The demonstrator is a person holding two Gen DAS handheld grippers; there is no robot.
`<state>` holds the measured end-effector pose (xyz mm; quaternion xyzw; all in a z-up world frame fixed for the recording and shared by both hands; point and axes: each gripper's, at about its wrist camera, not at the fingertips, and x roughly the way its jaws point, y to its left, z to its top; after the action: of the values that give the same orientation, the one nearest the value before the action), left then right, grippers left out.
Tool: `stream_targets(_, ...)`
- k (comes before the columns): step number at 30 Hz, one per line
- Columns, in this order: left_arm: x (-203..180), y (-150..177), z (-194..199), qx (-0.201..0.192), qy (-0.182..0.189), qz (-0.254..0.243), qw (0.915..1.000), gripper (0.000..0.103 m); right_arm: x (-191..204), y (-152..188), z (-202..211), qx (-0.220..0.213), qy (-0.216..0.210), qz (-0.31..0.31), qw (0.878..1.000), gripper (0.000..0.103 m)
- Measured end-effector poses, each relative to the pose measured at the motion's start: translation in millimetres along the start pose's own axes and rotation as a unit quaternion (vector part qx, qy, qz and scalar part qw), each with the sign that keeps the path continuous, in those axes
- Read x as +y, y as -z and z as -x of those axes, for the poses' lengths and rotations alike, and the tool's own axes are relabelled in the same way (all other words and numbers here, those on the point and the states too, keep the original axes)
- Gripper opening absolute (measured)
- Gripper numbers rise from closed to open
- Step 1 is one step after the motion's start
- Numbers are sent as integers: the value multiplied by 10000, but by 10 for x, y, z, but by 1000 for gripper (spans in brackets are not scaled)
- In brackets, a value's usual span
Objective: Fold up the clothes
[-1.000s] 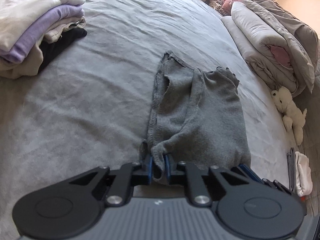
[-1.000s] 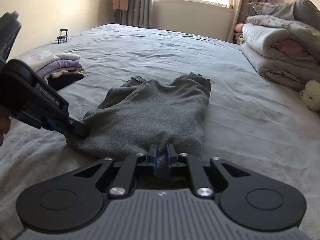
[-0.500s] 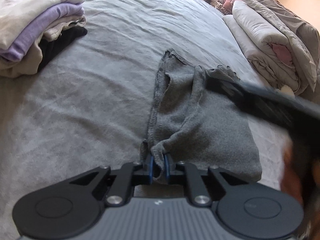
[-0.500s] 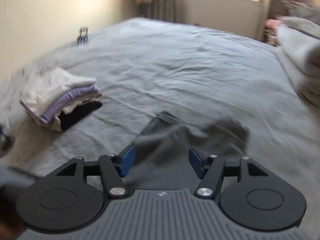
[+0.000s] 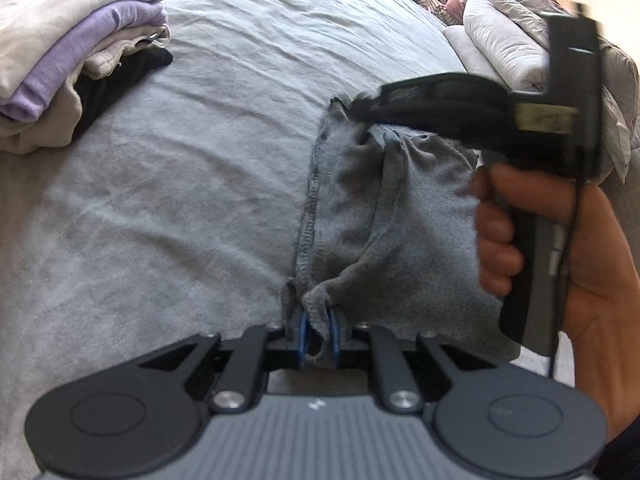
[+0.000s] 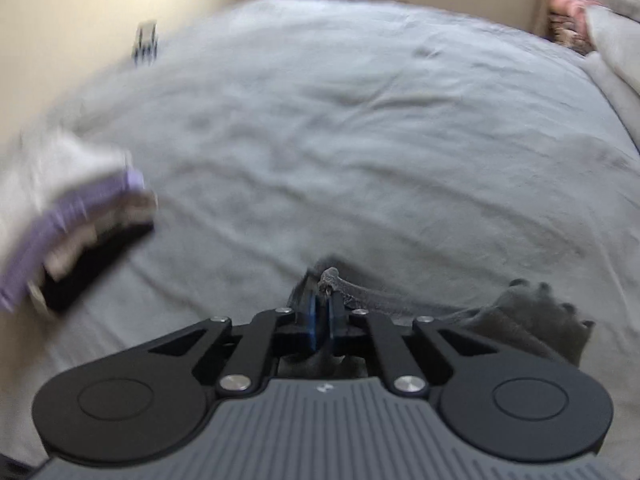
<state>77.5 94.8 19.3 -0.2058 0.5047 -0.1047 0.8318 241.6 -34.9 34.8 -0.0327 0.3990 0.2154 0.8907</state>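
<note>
Both grippers pinch the grey garment point(image 5: 408, 220) on the bed point(image 5: 180, 200).
Left gripper point(image 5: 318, 330) grips the near corner; right gripper point(image 6: 323, 320), just closed, grips the far hem; only left view shows the hand point(image 5: 560, 248).

Grey garment point(image 5: 400, 220): soft knit cloth, matt, faintly fuzzy, with a stitched hem along its left edge. Bed point(image 5: 200, 200): I note a grey cover, matt, finely napped and creased. Stack of folded clothes point(image 5: 72, 56): cream, lilac and black cloth, all matt. Left hand-held gripper point(image 5: 318, 334): matt black plastic arms, bright metal screw heads, blue pads, ribbed grey body. Right hand-held gripper point(image 6: 322, 322): the same finish as far as I can see. Folded quilts point(image 5: 504, 44): pale, puffy cloth.
</note>
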Motion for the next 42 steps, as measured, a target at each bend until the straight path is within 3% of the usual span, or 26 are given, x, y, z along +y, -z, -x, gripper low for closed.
stream_targets(8,-51,21,-6,-59,-131,-85,9999,12,57,-98,89,-500,-74,249,9984,5)
stream_targets(12,-94,32,2,-100,-233,-241,9994,13,175,-50,-277,21,168,559,9983,5)
stream_targets(14,-100,30,3,-97,-258,-293,9992,14,152,-26,-301,-3,134,517,9986,7)
stream_targets(18,-101,23,4,-93,-278,-337,9990,15,10,-54,1,-441,-144,122,9988,16)
stream_targets(19,-100,18,1,-92,-283,-335,9990,15,-64,-35,167,-649,-268,-74,9975,27)
stream_targets(20,-100,20,2,-92,-289,-331,9990,15,-137,-13,331,-844,-380,-260,9954,44)
stream_targets(21,-103,24,1,-97,-300,-335,9989,15,-190,32,464,-898,-352,-342,9947,45)
stream_targets(27,-121,40,-1,-134,-347,-365,9986,15,-349,523,939,-713,-226,-221,9970,45)
stream_targets(30,-125,40,-1,-143,-361,-388,9985,15,-304,797,933,-370,-191,-192,9989,45)
stream_targets(32,-129,40,-19,-153,-384,-429,9982,15,-239,1025,804,-95,72,-59,9999,39)
stream_targets(34,-122,33,-19,-155,-373,-443,9982,15,-150,1188,762,-427,257,216,9985,39)
stream_targets(38,-78,4,-20,-132,-313,-331,9989,15,-136,1096,946,-492,350,-347,9976,39)
stream_targets(42,-97,22,-4,-154,-347,-379,9986,15,-54,1233,1317,-660,430,-209,9967,39)
